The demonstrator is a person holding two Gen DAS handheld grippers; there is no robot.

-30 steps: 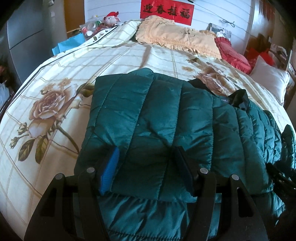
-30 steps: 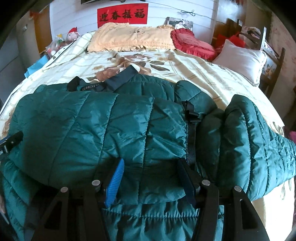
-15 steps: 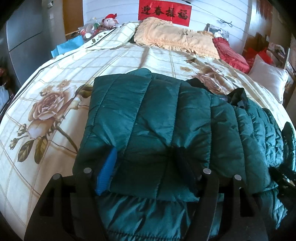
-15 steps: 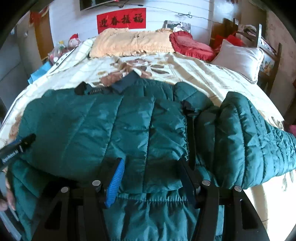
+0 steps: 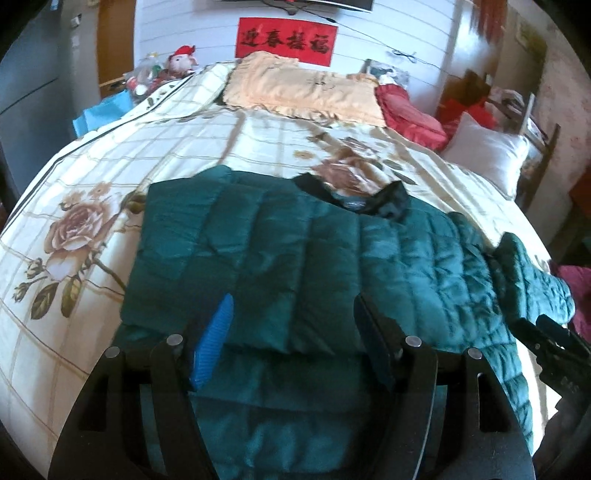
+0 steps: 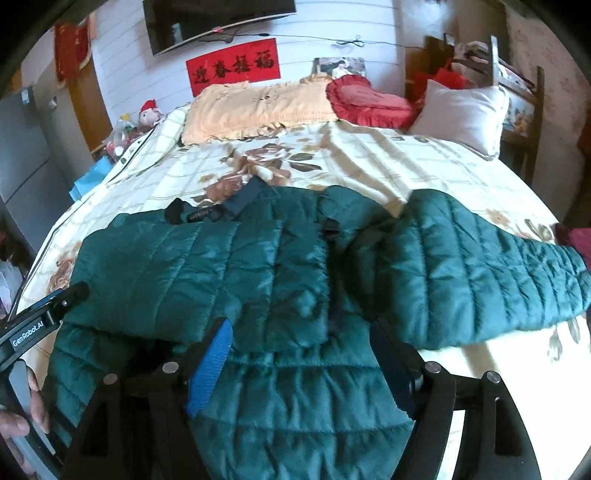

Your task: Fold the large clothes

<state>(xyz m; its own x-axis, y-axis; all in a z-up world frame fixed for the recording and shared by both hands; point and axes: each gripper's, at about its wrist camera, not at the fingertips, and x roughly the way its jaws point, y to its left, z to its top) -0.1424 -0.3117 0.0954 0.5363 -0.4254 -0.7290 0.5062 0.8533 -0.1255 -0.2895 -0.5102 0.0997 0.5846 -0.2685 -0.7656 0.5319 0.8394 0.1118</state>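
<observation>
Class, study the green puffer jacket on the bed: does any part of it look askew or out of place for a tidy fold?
Yes. One sleeve of the jacket sprawls sideways across the floral bedspread, away from the folded body. The dark collar is rumpled and tilted.

Ahead of us we see a wide bed under a cream, grid-patterned quilt with brown roses (image 6: 424, 162). At its far end lie a peach frilled pillow (image 6: 255, 110), a red heart-shaped cushion (image 6: 369, 99) and a white pillow (image 6: 461, 114). On the white slatted wall (image 6: 332, 40) beyond hang a red banner with black characters (image 6: 232, 66) and a dark flat screen (image 6: 218, 22). Far left stands a grey cabinet (image 5: 29, 85).
</observation>
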